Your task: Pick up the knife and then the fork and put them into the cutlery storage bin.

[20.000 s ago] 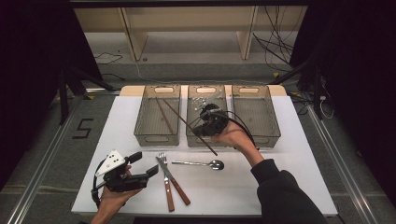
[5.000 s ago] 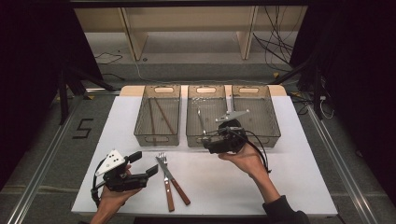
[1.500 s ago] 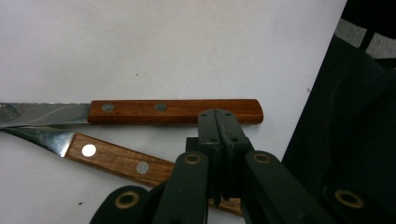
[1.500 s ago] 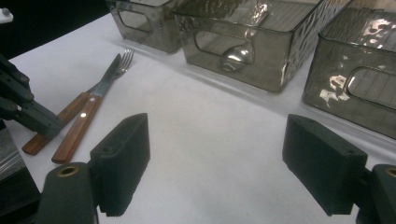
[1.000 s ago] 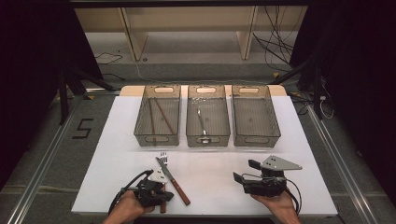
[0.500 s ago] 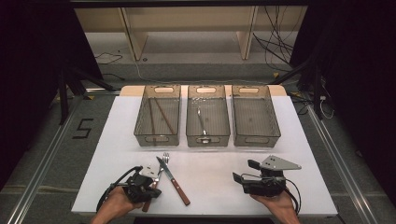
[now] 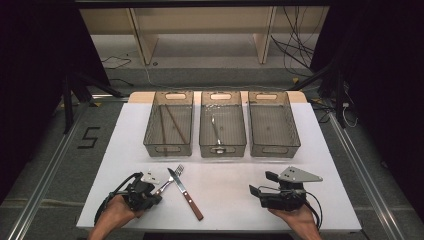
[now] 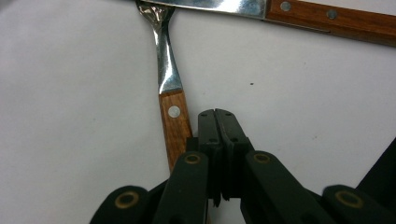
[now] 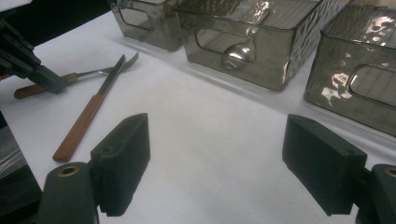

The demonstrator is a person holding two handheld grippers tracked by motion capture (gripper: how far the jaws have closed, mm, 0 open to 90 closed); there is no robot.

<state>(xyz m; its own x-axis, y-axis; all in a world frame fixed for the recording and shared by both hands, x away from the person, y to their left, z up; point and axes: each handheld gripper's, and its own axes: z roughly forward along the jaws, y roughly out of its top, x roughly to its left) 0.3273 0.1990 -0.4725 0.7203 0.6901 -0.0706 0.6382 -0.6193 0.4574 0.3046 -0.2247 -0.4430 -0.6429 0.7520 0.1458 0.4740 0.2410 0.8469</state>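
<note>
Left gripper view: the left tongs, empty and fully closed, sit just right of the fork handle, whose long axis runs away toward the knife; right tongs gape wide, well apart.

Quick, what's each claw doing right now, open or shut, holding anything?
Left claw: shut, empty, beside the fork handle.
Right claw: open, empty, above the table.
</note>
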